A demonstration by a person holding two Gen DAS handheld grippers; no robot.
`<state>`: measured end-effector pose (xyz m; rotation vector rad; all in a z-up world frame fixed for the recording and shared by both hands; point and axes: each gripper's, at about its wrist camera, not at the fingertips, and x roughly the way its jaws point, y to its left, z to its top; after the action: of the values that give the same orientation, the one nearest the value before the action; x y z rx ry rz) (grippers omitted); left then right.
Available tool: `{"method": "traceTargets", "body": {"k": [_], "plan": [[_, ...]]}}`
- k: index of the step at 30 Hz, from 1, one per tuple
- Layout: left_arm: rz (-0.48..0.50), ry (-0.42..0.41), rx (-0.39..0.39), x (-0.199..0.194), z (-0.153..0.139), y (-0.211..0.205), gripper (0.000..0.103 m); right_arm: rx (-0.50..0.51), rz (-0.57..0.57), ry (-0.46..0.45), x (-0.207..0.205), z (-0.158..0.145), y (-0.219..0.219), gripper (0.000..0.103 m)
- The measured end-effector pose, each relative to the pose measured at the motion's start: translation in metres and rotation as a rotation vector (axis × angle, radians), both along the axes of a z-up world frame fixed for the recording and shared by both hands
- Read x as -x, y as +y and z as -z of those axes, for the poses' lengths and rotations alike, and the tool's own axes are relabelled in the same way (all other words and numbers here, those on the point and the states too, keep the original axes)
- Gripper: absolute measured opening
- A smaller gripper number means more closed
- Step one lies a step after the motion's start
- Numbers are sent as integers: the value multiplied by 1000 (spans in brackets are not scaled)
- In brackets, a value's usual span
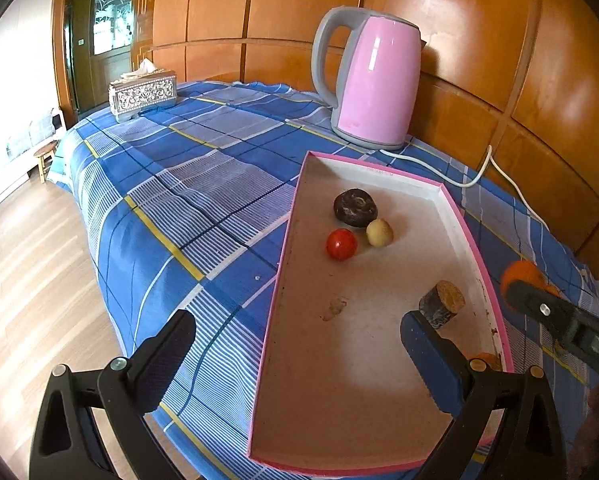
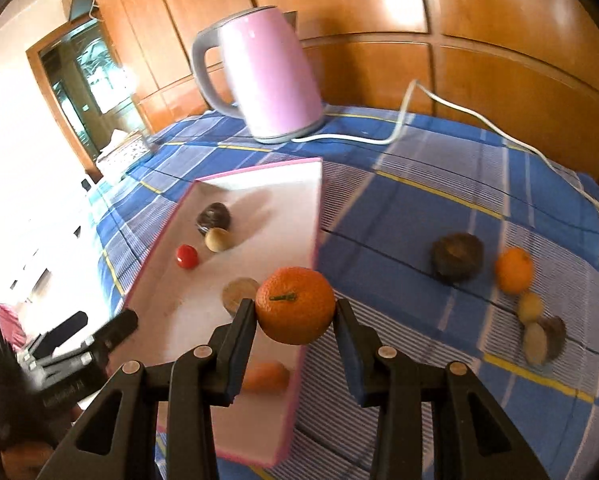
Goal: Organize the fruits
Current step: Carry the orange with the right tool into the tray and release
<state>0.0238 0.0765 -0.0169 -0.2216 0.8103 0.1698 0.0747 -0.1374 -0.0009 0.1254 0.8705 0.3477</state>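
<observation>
1. The right gripper [image 2: 295,312] squeezes a mandarin orange [image 2: 295,304] between its two fingers, one on each side, and holds it up in the air over the right rim of the pink tray [image 2: 171,220]
2. The left gripper [image 1: 295,356] is wide open with nothing in it, and it hangs low over the near end of the tray
3. Inside the tray sit a small red tomato [image 1: 341,244], a little pale round fruit [image 1: 379,232], a dark round fruit [image 1: 355,207] and a short brown stub with a cut end [image 1: 442,303]. Another orange thing lies in the near corner, but it is too blurry to name
4. More fruit waits on the blue checked cloth [image 2: 419,208], to the right of the tray: a dark brown fruit [image 2: 456,256], a second orange [image 2: 514,270], a small yellow fruit [image 2: 530,307] and a brown piece with a pale cut face [image 2: 543,338]
5. A pink kettle [image 1: 373,80] stands behind the tray and a tissue box [image 1: 142,94] sits far back on the left
6. I think the mandarin is light, round and a bit soft. It can roll, and a hard squeeze may squash it. Holding it at its widest part, like now, looks best
7. I think the mandarin goes into the tray next, and should be set down low so it does not roll
</observation>
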Motion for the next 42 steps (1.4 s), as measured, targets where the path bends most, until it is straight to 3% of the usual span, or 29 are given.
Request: {"method": "traceTargets", "body": {"k": [15, 28, 42], "plan": [[-13, 6, 10, -4, 3, 8, 103, -7, -5, 6, -44, 1, 44, 41], [8, -10, 3, -1, -2, 2, 103, -28, 56, 20, -23, 5, 22, 46], [79, -35, -16, 4, -9, -15, 103, 46, 157, -13, 26, 6, -9, 49]]}}
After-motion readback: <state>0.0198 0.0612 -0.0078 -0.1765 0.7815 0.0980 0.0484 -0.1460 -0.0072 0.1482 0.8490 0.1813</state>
